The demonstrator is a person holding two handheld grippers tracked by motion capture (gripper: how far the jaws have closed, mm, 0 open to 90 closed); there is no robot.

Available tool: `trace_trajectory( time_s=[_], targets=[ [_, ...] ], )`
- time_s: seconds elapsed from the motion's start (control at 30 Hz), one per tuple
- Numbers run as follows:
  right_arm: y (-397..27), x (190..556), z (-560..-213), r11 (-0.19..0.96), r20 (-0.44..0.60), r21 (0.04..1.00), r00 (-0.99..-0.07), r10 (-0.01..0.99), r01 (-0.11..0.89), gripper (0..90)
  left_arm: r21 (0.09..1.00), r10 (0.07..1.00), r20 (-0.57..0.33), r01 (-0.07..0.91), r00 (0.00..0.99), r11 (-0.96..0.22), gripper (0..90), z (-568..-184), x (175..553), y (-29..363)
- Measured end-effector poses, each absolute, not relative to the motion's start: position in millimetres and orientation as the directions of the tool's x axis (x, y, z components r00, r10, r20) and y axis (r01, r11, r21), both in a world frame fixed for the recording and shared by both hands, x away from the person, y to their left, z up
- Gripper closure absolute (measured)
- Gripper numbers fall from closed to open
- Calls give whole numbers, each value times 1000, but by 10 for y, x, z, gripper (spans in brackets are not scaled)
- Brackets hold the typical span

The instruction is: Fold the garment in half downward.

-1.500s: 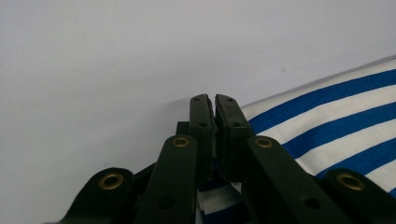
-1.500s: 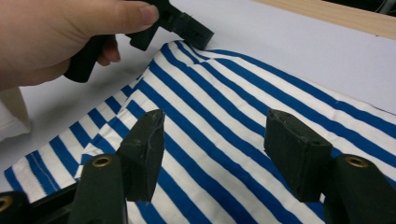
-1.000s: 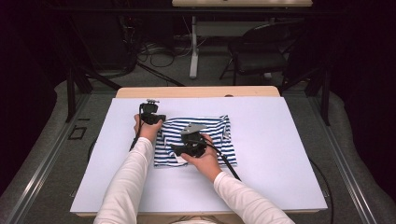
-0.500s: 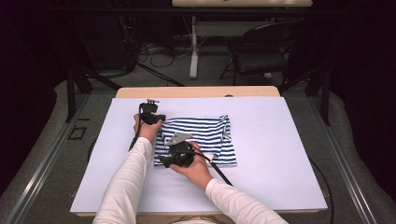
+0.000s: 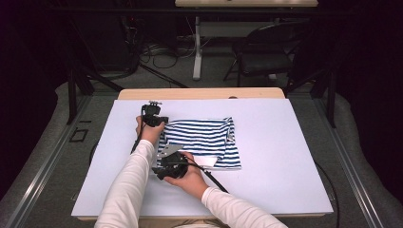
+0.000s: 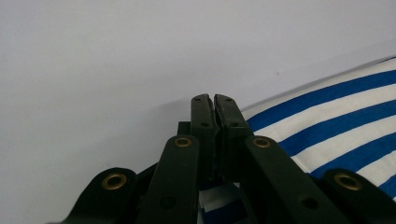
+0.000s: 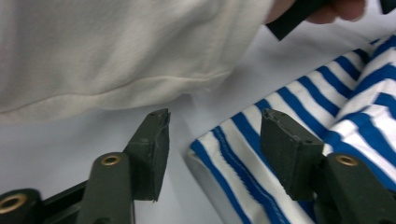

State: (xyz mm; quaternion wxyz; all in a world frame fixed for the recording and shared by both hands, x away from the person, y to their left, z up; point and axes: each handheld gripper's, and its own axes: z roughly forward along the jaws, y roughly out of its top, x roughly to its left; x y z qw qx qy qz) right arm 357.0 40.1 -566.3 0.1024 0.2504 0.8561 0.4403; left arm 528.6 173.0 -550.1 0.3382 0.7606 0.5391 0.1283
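Left tongs (image 6: 214, 100) are pressed together at the far left corner of the striped shirt (image 5: 202, 140). In the left gripper view a scrap of blue-and-white cloth shows low down between the jaws, while the tips meet over the bare white desk (image 5: 285, 142); whether that cloth is truly pinched cannot be told from this view. From above, the left hand (image 5: 149, 132) sits at that same corner, its sleeve (image 5: 130, 185) running back toward the near edge.

Right tongs (image 7: 212, 140) stand spread, and the jaws have just been closing. The near left corner of the shirt lies between them, its hemmed edge pointing toward the camera. One jaw hangs over the stripes and the other over the desk beside the cloth; neither presses on the fabric. Behind them the left sleeve crosses the top of the right gripper view. From above, the right hand (image 5: 187, 178) is at the shirt's near left corner, just beside the left forearm.

The shirt lies folded and flat on the desk, left of centre, with a small white patch at its near edge.
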Motion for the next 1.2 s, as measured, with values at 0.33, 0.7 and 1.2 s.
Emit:
trace_trajectory(
  time_s=[0.33, 0.7, 1.2],
  targets=[
    [514, 3496, -5694, 521, 14, 793, -865, 501, 315, 538, 652, 908, -171, 735, 383, -187, 872, -5505, 5287, 1732],
    [527, 3519, -5706, 528, 10, 777, -846, 534, 343, 667, 650, 908, -175, 738, 381, -184, 872, -5514, 5291, 1735],
    [461, 3564, -5683, 508, 58, 770, -835, 547, 386, 855, 652, 913, -166, 736, 374, -183, 874, -5487, 5265, 1778]
  ],
)
